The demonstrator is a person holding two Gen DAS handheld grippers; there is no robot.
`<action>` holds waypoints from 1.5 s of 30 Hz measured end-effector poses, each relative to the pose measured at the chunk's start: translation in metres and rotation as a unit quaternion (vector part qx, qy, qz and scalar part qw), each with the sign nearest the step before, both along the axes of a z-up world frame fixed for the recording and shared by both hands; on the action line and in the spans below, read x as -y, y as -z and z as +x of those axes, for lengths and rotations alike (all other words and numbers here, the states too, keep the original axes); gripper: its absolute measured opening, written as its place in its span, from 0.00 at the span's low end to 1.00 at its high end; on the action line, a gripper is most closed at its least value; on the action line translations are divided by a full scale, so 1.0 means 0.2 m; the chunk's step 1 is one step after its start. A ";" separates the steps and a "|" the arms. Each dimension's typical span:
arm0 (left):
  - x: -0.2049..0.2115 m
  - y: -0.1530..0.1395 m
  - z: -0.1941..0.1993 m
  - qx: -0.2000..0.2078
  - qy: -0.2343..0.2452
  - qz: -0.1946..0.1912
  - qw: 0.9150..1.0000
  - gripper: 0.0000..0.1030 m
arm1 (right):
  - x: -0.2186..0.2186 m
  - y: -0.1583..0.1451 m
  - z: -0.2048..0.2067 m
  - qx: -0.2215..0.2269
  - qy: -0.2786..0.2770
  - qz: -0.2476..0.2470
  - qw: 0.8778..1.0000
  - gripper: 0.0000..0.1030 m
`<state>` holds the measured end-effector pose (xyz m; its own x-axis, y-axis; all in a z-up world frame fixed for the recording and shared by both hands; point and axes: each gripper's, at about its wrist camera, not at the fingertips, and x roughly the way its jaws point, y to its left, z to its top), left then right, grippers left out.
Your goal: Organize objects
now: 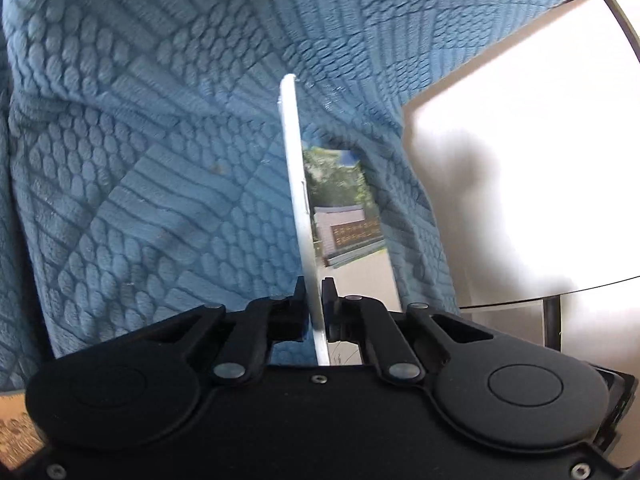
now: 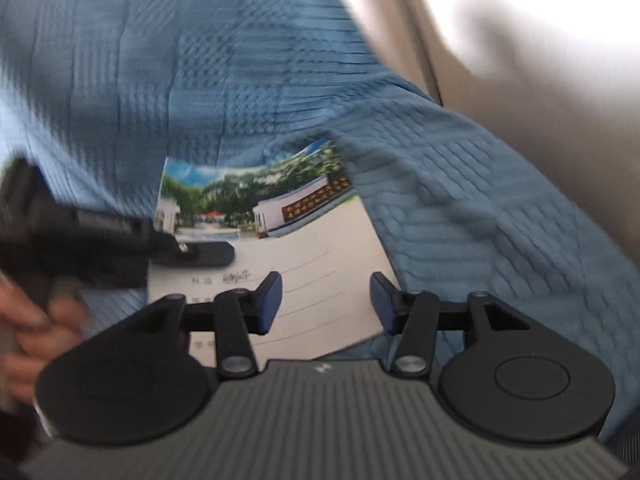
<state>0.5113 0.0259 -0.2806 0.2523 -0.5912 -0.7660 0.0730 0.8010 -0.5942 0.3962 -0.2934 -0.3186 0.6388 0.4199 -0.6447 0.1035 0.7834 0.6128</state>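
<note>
A thin notebook [image 2: 304,256] with a photo of trees and a gate on its cover lies over a blue quilted blanket [image 2: 240,80]. My left gripper [image 1: 316,300] is shut on the notebook [image 1: 298,184], seen edge-on in the left wrist view. In the right wrist view the left gripper [image 2: 192,254] grips the notebook's left edge. My right gripper [image 2: 326,300] is open and empty just above the notebook's lower part, its blue pads [image 2: 270,300] apart.
The blue blanket [image 1: 140,160] fills most of both views. A bright white surface [image 1: 520,160] with a dark frame lies to the right of it. A beige edge [image 2: 400,32] runs along the blanket's right side. A hand [image 2: 36,320] holds the left gripper.
</note>
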 end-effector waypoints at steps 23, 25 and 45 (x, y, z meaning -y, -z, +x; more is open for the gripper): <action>-0.10 -0.10 -0.07 -0.020 -0.125 -0.070 0.989 0.01 | 0.11 0.36 -0.08 -0.129 0.116 0.424 0.889 0.72; -0.11 -0.10 -0.07 -0.022 -0.131 -0.070 0.989 0.01 | 0.14 0.36 -0.08 -0.119 0.127 0.425 0.888 0.72; -0.13 -0.14 -0.09 -0.004 -0.139 -0.049 0.989 0.01 | 0.23 0.22 0.03 -0.050 0.110 0.268 0.956 0.05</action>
<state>0.4931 0.0520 -0.2523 0.4099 -0.5712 -0.7111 -0.1460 0.7285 -0.6693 0.4019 -0.3388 -0.3628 0.6964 0.5690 -0.4374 0.3088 0.3126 0.8983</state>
